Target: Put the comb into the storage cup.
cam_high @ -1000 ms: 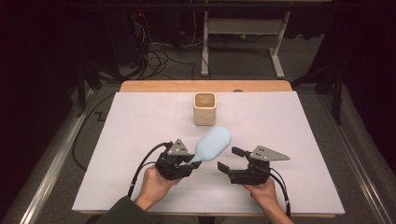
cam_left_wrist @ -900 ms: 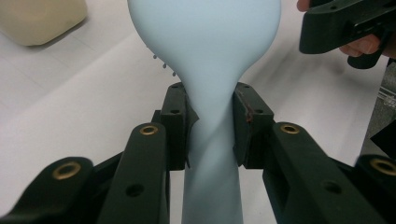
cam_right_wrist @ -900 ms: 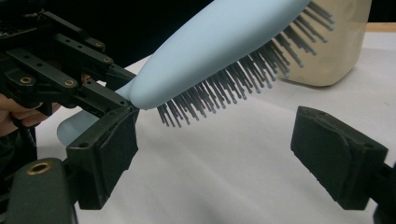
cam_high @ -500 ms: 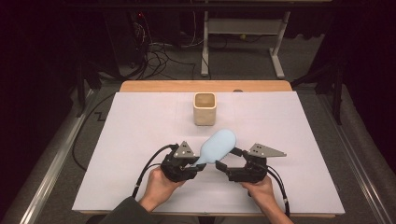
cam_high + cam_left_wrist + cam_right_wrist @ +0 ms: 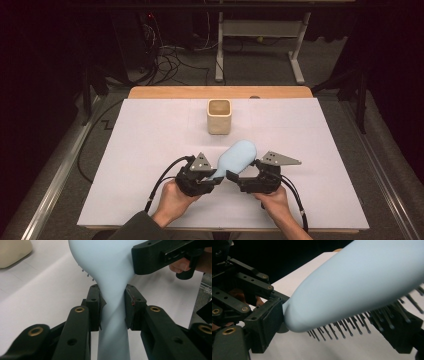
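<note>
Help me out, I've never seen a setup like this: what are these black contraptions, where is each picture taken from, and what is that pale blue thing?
No robot here: a person holds a two-jaw gripper in each hand. The high view looks down on a table covered in white. The other two pictures come from cameras riding on the grippers, looking along their own black jaws.

The pale blue thing is a hairbrush; its dark bristles show in the right gripper view. The left gripper is clamped on the brush's narrow handle. The right gripper has its jaws either side of the brush head, but whether they press on it I cannot tell.

Farther back on the table stands a small beige cup, open at the top.
</note>
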`<state>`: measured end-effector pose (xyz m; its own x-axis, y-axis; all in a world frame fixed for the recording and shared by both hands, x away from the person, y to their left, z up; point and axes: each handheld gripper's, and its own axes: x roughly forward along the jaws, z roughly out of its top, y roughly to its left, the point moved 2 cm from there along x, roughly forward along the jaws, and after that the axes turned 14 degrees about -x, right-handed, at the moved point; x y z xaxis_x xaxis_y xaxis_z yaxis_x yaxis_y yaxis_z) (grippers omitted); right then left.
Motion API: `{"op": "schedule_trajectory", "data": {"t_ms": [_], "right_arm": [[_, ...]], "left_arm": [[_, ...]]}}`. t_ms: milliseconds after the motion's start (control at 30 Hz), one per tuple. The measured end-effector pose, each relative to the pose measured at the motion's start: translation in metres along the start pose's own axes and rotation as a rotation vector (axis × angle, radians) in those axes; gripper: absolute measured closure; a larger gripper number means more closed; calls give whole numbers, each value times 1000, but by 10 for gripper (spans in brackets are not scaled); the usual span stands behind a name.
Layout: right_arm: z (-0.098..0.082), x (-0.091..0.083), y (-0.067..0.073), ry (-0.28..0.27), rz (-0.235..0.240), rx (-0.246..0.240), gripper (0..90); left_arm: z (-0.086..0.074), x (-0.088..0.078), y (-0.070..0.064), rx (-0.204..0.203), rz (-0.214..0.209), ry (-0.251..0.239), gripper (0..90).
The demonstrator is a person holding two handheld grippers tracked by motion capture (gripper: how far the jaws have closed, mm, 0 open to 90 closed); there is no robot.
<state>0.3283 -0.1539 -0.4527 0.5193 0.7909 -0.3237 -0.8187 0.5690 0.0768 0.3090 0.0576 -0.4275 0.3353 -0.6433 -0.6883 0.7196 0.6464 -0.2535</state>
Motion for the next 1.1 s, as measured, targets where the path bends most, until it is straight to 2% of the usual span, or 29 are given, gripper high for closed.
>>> {"op": "schedule_trajectory", "data": {"t_ms": [367, 633, 833, 1100], "right_arm": [[5, 4, -1, -17, -17, 26, 162], [13, 2, -2, -7, -19, 19, 216], [20, 0, -2, -1, -5, 15, 274], [30, -2, -3, 4, 46, 40, 362]], "left_arm": [[3, 3, -3, -1, -3, 7, 692], [6, 4, -4, -2, 7, 6, 692], [7, 4, -4, -2, 14, 6, 692], [7, 1, -3, 2, 25, -1, 693]]}}
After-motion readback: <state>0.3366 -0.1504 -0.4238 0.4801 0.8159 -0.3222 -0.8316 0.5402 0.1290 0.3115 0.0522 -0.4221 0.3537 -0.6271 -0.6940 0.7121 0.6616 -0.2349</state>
